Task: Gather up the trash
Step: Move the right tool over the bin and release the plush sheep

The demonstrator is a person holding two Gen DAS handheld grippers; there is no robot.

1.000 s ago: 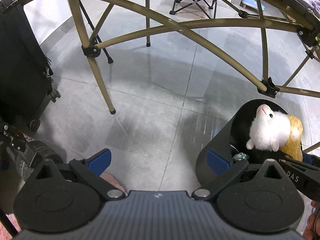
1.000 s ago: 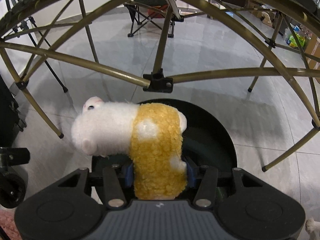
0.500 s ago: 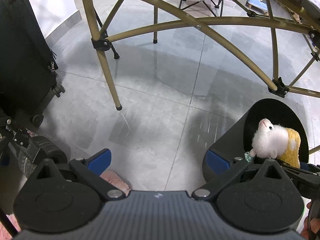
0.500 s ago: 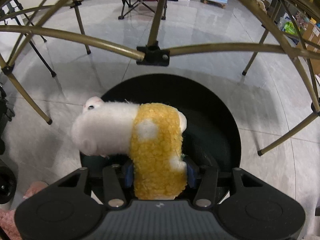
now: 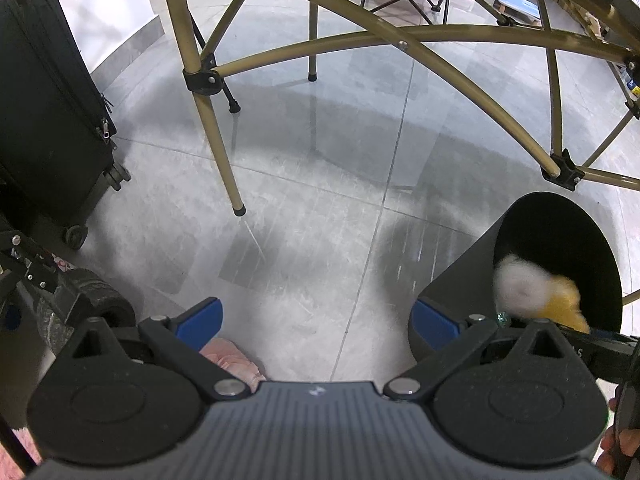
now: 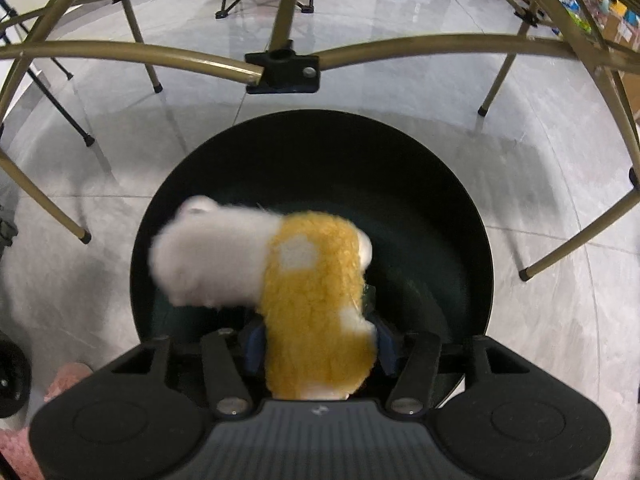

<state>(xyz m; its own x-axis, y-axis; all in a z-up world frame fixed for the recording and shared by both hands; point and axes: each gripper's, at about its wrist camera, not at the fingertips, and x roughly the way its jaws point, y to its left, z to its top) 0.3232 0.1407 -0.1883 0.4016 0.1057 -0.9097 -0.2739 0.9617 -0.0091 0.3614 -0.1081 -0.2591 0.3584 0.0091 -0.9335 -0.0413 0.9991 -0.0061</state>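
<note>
My right claw [image 6: 316, 344] grips the plush toy [image 6: 312, 300], which has sunk from above the rim into the black bin's [image 6: 440, 216] mouth at 12 o'clock, ready for release. My left claw [image 5: 316, 320] hangs open, empty.

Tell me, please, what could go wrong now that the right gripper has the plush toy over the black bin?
1. The plush toy hangs over the bin with its white head near the left rim; released now, it might catch there or tip out onto the floor.
2. The right gripper looks shut on the toy's yellow body; the fuzzy fabric could cling to a pad on opening.
3. A table-frame bar crosses just beyond the bin; a forward lift could strike it.
</note>
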